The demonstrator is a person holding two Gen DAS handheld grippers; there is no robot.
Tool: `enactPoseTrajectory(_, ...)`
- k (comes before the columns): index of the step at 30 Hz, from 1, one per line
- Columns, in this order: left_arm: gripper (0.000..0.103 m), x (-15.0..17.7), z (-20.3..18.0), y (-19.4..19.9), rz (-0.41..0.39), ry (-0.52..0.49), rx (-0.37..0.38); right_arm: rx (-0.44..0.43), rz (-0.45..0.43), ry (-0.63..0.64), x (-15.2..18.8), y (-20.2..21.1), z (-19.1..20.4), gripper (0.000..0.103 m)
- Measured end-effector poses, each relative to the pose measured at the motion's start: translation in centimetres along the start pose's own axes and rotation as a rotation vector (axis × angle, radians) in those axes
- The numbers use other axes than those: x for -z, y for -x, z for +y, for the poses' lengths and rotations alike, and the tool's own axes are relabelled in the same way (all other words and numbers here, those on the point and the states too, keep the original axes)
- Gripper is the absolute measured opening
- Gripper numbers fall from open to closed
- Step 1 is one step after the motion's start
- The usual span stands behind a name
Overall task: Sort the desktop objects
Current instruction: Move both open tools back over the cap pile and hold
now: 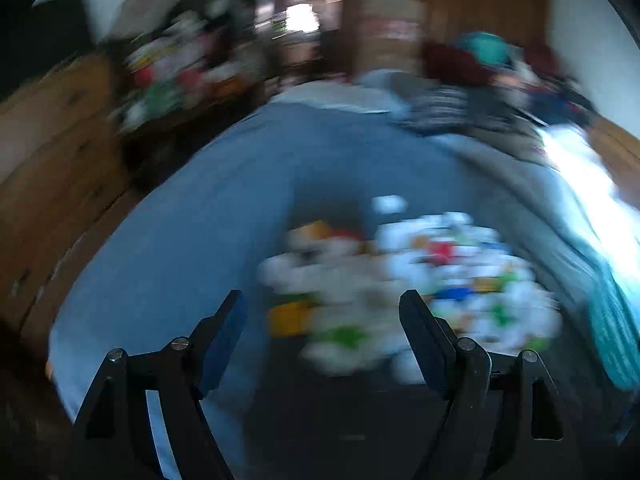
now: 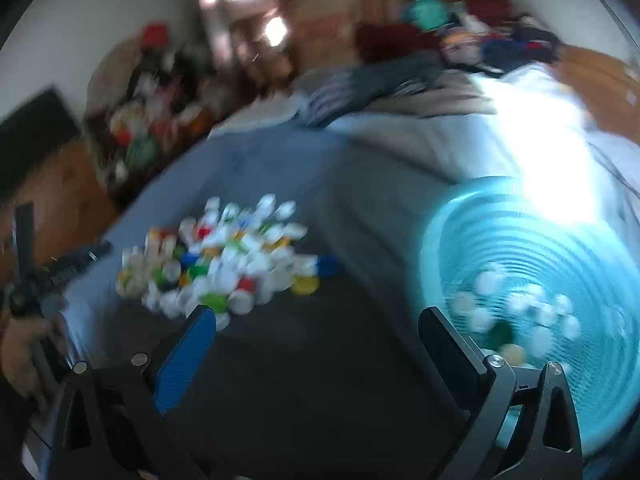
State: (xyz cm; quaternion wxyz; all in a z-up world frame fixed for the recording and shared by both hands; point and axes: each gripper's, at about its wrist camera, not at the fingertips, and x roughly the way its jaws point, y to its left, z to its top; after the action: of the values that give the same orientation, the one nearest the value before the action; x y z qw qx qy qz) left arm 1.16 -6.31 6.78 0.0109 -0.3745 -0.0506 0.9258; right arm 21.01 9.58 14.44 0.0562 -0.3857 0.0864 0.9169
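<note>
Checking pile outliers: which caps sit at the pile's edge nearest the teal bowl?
The blue cap and, beside it, the yellow cap, on the pile's side toward the teal bowl. Most of the other caps are white.

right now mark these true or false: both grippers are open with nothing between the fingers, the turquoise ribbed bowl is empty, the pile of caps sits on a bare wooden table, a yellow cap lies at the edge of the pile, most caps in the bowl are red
1. Both grippers are open with nothing between their fingers. True: the left gripper and the right gripper both stand wide and hold nothing.
2. The turquoise ribbed plastic bowl is empty. False: it holds several caps.
3. The pile of mixed plastic bottle caps sits on a bare wooden table. False: it lies on a blue-grey cloth.
4. A round yellow cap lies at the edge of the pile. True.
5. Most caps in the bowl are red. False: they look mostly white.
</note>
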Motion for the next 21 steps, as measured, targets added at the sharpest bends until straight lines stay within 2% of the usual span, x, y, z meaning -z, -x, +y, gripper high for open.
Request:
enactPoseTrajectory(3, 0.073, 1.2, 3.6, -2.4, 0.047, 0.075, -0.046, 0.017, 0.117, -0.016, 0.4, -6.3, 0.9, 0.103)
enactPoseTrajectory(6, 0.073, 1.9, 5.5, -4.9, 0.090, 0.101, -0.071, 0.058, 0.168, -0.092, 1.4, -10.7, -0.2, 0.103)
enactPoseTrajectory(10, 0.073, 1.8, 6.7, -7.1, 0.120, 0.127, -0.071, 0.162, 0.121, -0.116, 3.2, -13.4, -0.7, 0.103)
enactPoseTrajectory(12, 0.074, 1.7, 6.4, -8.3, 0.151, 0.118, -0.081, 0.176, 0.116, -0.112, 4.5, -14.4, -1.0, 0.103)
enactPoseTrajectory(14, 0.086, 2.1, 5.7, -9.1, 0.132, 0.064, -0.092, 0.182, 0.107, -0.136, 4.5, -14.7, -1.2, 0.103)
enactPoseTrajectory(15, 0.097, 2.3, 5.4, -9.4, 0.129, 0.042, -0.092, 0.183, 0.103, -0.134, 4.4, -14.8, -1.2, 0.103)
enactPoseTrajectory(16, 0.102, 2.5, 4.9, -9.8, 0.134, 0.008, -0.098, 0.182, 0.081, -0.116, 4.5, -15.0, -1.2, 0.103)
enactPoseTrajectory(17, 0.102, 2.4, 4.6, -9.9, 0.139, -0.007, -0.112, 0.180, 0.058, -0.095, 4.5, -15.1, -1.2, 0.103)
enactPoseTrajectory(21, 0.102, 2.4, 5.1, -9.6, 0.128, 0.016, -0.084, 0.179, 0.053, -0.098, 4.1, -15.4, -1.2, 0.103)
